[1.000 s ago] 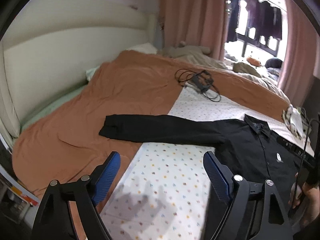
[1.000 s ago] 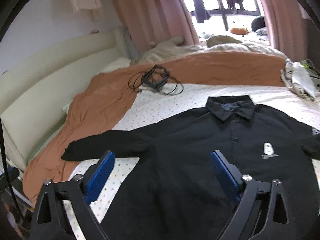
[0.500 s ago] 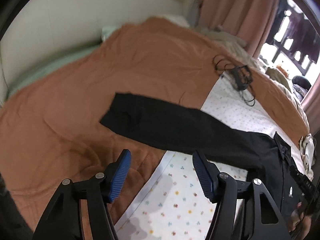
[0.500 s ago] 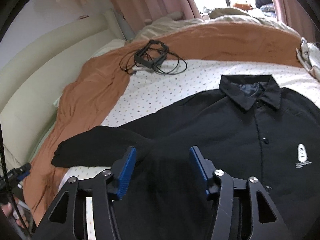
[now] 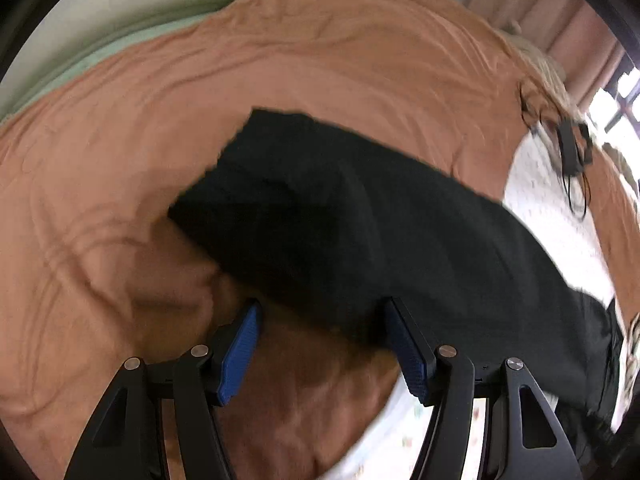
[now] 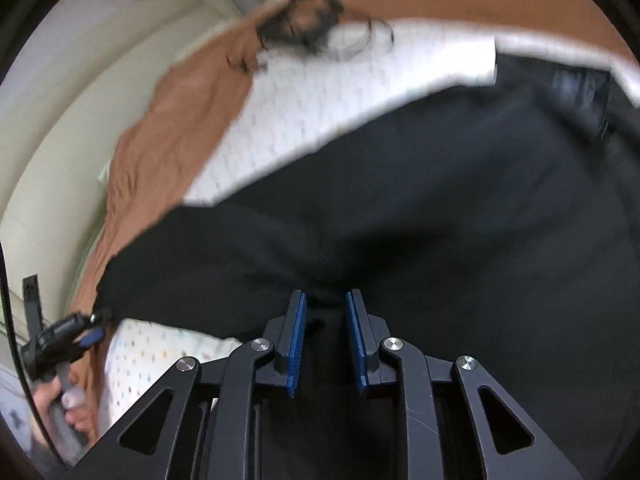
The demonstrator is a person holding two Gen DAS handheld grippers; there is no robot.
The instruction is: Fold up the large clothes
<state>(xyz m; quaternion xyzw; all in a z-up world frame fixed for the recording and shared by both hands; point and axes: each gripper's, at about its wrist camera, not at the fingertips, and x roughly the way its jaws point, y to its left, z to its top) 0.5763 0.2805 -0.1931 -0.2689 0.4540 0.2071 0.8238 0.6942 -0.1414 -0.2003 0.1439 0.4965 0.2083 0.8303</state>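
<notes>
A black long-sleeved shirt (image 6: 460, 200) lies spread flat on the bed. Its sleeve (image 5: 340, 216) stretches over the orange blanket in the left wrist view. My left gripper (image 5: 320, 316) is open, low over the sleeve near its cuff end, with the lower edge of the sleeve between the blue pads. My right gripper (image 6: 325, 302) hangs low over the shirt by the armpit; its jaws are narrowed with a small gap, and a ridge of black cloth lies between the fingertips. The left gripper also shows in the right wrist view (image 6: 86, 330) at the cuff.
The orange blanket (image 5: 120, 160) covers the left of the bed. A white dotted sheet (image 6: 320, 112) lies under the shirt. A tangle of black cable (image 6: 308, 20) lies at the far side. A cream padded headboard (image 6: 80, 120) lines the left.
Both grippers have dropped down close to the shirt. The left moved to the sleeve's cuff end. The right gripper's jaws have narrowed a lot at the armpit.
</notes>
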